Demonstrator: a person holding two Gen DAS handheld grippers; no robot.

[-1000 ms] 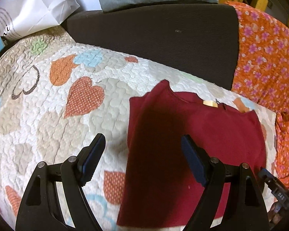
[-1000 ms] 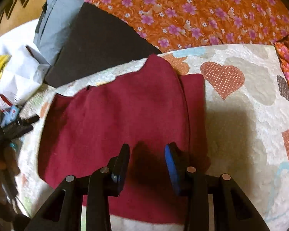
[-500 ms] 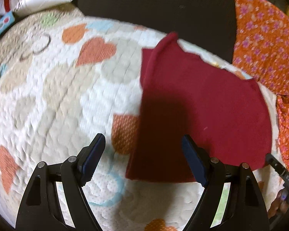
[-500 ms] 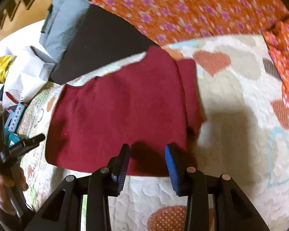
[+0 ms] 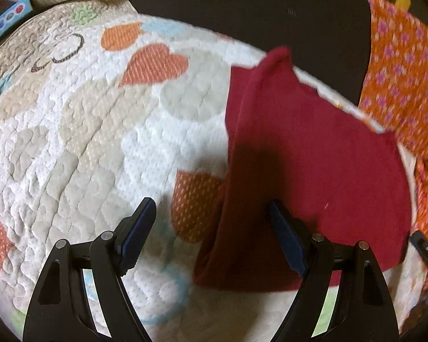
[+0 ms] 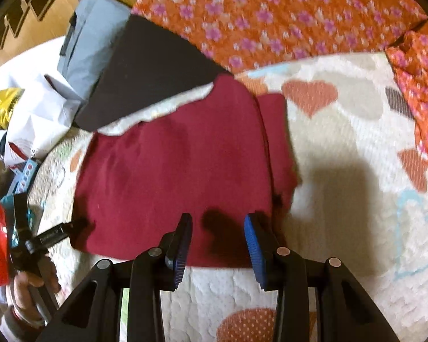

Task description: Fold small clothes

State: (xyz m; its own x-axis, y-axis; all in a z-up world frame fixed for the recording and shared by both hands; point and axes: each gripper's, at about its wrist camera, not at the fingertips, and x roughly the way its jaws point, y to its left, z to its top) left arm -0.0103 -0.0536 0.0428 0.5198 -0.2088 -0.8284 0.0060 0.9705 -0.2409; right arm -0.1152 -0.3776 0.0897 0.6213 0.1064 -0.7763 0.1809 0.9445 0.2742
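in the left wrist view the left gripper (image 5: pixel 211 239) hangs wide open and empty over the near hem of one dark red shirt (image 5: pixel 314 156) lying flat on the heart-print quilt (image 5: pixel 85 142). in the right wrist view the right gripper (image 6: pixel 218 245) is about half open, gripping nothing, above the same hem; the single shirt (image 6: pixel 179 171) looks soft, light and floppy, likely best pinched at a bottom corner.
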